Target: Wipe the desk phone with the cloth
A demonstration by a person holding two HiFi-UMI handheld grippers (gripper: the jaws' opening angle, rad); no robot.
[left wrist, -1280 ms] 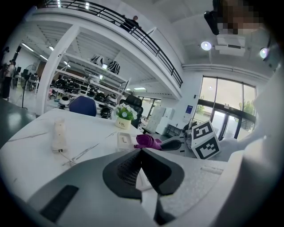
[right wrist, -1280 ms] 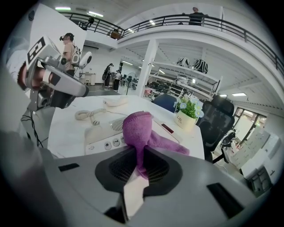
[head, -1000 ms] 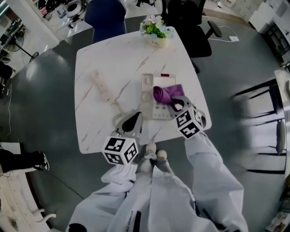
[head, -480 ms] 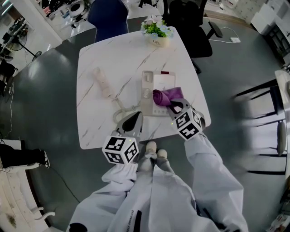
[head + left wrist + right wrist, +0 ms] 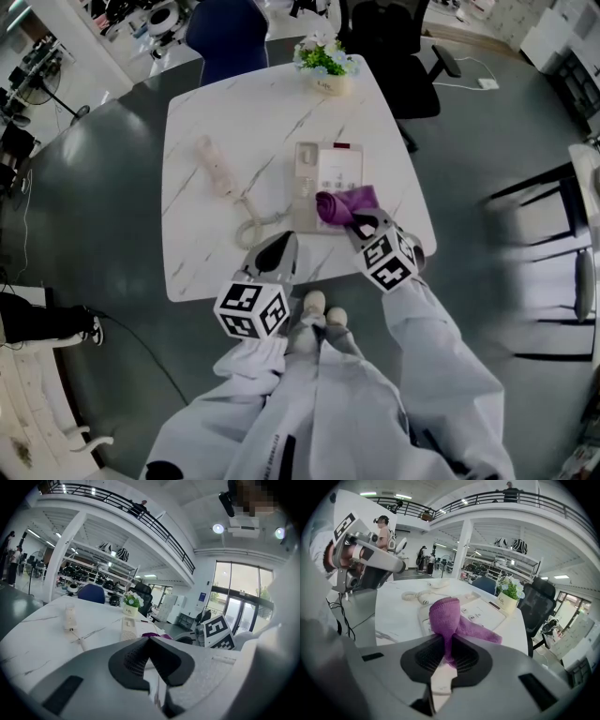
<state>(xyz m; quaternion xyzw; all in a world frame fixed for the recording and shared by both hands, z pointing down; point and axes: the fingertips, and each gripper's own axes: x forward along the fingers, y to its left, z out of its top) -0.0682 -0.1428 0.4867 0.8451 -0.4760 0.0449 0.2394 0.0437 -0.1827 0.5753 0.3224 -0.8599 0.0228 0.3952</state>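
The beige desk phone [image 5: 323, 178] lies on the white marble table [image 5: 206, 244] with its handset [image 5: 216, 166] off the cradle to the left, joined by a coiled cord [image 5: 251, 231]. A purple cloth [image 5: 341, 203] rests on the phone's near right corner, and my right gripper [image 5: 356, 222] is shut on it. In the right gripper view the cloth [image 5: 447, 618] bunches upward from the right gripper [image 5: 449, 654] over the phone's keypad [image 5: 480, 612]. My left gripper [image 5: 278, 246] hovers at the table's near edge, shut and empty, and the left gripper [image 5: 149, 643] points toward the phone [image 5: 128, 628].
A small flower pot [image 5: 323, 62] stands at the table's far edge. A blue chair [image 5: 223, 33] and a black office chair [image 5: 389, 47] sit behind the table. Black metal chair frames [image 5: 548, 234] stand to the right. Bare tabletop lies left of the handset.
The right gripper has drawn the cloth a little toward the phone's near edge. The left gripper stays in about the same place.
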